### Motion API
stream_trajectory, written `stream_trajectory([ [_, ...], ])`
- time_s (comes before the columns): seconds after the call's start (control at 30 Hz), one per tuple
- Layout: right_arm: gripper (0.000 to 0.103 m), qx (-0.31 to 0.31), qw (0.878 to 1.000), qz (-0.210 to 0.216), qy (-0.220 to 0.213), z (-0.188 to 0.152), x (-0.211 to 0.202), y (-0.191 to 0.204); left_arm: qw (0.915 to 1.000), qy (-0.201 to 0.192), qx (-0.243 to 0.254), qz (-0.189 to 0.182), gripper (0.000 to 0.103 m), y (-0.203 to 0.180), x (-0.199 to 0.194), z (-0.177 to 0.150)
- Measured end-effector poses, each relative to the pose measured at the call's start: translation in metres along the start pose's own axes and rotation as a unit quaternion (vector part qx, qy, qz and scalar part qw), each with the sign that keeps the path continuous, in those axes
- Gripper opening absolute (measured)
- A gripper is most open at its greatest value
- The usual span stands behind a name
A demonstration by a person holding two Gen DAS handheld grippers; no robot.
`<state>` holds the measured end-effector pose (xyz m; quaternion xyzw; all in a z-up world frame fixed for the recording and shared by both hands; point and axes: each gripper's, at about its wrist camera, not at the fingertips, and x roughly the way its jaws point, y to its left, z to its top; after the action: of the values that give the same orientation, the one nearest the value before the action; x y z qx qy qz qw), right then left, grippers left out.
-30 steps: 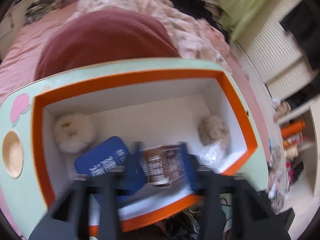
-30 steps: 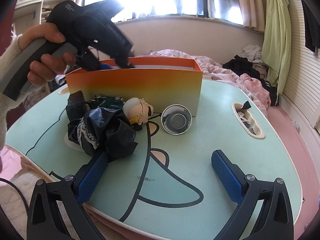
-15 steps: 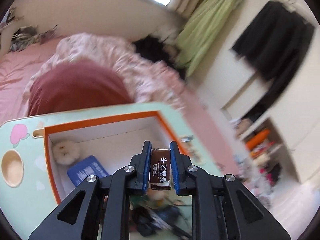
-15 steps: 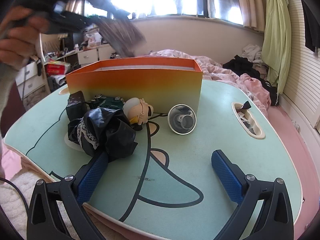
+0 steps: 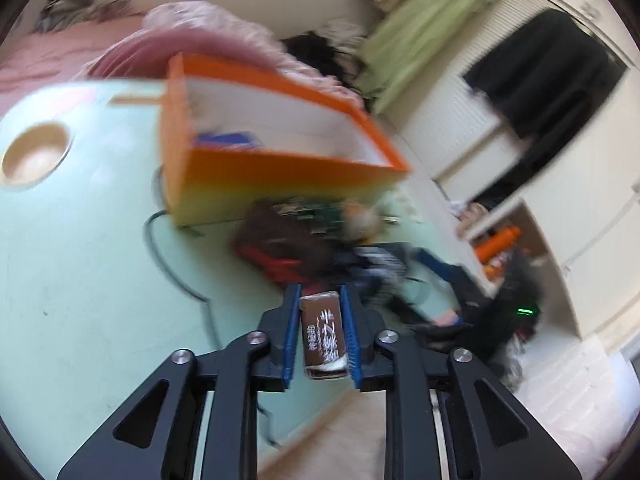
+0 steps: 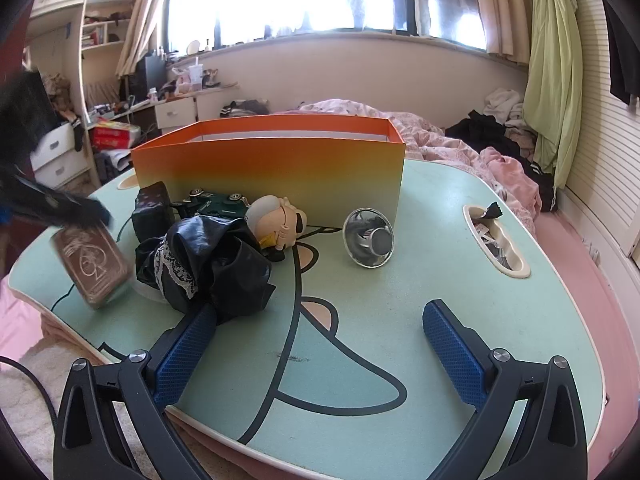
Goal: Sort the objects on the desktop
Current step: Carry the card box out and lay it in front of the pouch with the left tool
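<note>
Bedroom, mint tabletop w/ orange box at rear. L tool clamped on brown card pack, held above tabletop's left edge, approx. beside black fabric bundle; view blurred. R tool spread wide, holding nothing, low over tabletop front. Metal cup on its side near box.

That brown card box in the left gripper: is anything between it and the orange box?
Yes. The black crumpled bag and dark packet lie between the brown card box and the orange box; its open top looks unblocked.
</note>
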<state>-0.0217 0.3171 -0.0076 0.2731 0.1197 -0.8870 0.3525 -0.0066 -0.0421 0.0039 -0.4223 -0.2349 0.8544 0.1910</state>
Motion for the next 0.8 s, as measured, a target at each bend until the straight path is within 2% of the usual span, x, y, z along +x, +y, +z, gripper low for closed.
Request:
stream_trajectory([
  [0.03, 0.103, 0.0, 1.0, 0.0, 0.0, 0.0, 0.0, 0.0, 0.9999, -0.014, -0.008, -0.004, 0.025, 0.006, 0.003, 0.0],
  [0.1, 0.103, 0.0, 1.0, 0.001, 0.0, 0.0, 0.0, 0.0, 0.9984, -0.054, -0.001, -0.012, 0.04, 0.007, 0.004, 0.002],
  [0.13, 0.103, 0.001, 1.0, 0.001, 0.0, 0.0, -0.001, 0.0, 0.9978, -0.067, 0.005, -0.002, 0.062, 0.004, 0.004, 0.001],
  [0.17, 0.103, 0.0, 1.0, 0.0, 0.0, 0.0, 0.0, 0.0, 0.9968, -0.077, 0.008, 0.017, 0.075, 0.0, 0.002, 0.0],
  [0.23, 0.103, 0.0, 1.0, 0.0, 0.0, 0.0, 0.0, 0.0, 0.9949, -0.086, 0.032, 0.043, 0.076, -0.01, -0.005, -0.002],
  [0.3, 0.103, 0.0, 1.0, 0.0, 0.0, 0.0, -0.001, 0.0, 0.9895, -0.089, 0.067, 0.092, 0.078, -0.023, -0.011, -0.003],
  [0.37, 0.103, 0.0, 1.0, 0.0, 0.0, -0.001, -0.001, 0.0, 0.9742, -0.097, 0.086, 0.185, 0.08, -0.035, -0.014, -0.007],
  [0.43, 0.103, 0.0, 1.0, 0.001, 0.0, -0.001, -0.001, -0.001, 0.965, -0.086, 0.092, 0.23, 0.08, -0.043, -0.011, -0.013],
  [0.53, 0.103, 0.0, 1.0, 0.0, 0.0, -0.001, -0.001, 0.0, 0.969, -0.05, 0.099, 0.221, 0.08, -0.048, -0.005, -0.03],
  [0.63, 0.103, 0.0, 1.0, -0.001, 0.0, 0.001, 0.001, 0.002, 0.9631, -0.019, 0.114, 0.243, 0.08, -0.052, 0.017, -0.045],
  [0.67, 0.103, 0.0, 1.0, 0.0, 0.0, 0.001, 0.001, 0.001, 0.9585, -0.022, 0.123, 0.256, 0.083, -0.054, 0.024, -0.046],
  [0.7, 0.103, -0.001, 1.0, 0.0, 0.0, 0.001, 0.001, 0.002, 0.9513, -0.04, 0.137, 0.273, 0.085, -0.057, 0.028, -0.049],
  [0.73, 0.103, 0.0, 1.0, 0.0, 0.0, 0.001, 0.001, 0.001, 0.9495, -0.059, 0.138, 0.276, 0.087, -0.056, 0.031, -0.052],
  [0.77, 0.103, 0.0, 1.0, 0.0, 0.0, 0.001, 0.001, 0.002, 0.9509, -0.074, 0.129, 0.271, 0.095, -0.053, 0.035, -0.052],
  [0.8, 0.103, 0.001, 1.0, 0.001, 0.0, 0.001, 0.0, 0.002, 0.9488, -0.079, 0.131, 0.276, 0.103, -0.053, 0.039, -0.051],
])
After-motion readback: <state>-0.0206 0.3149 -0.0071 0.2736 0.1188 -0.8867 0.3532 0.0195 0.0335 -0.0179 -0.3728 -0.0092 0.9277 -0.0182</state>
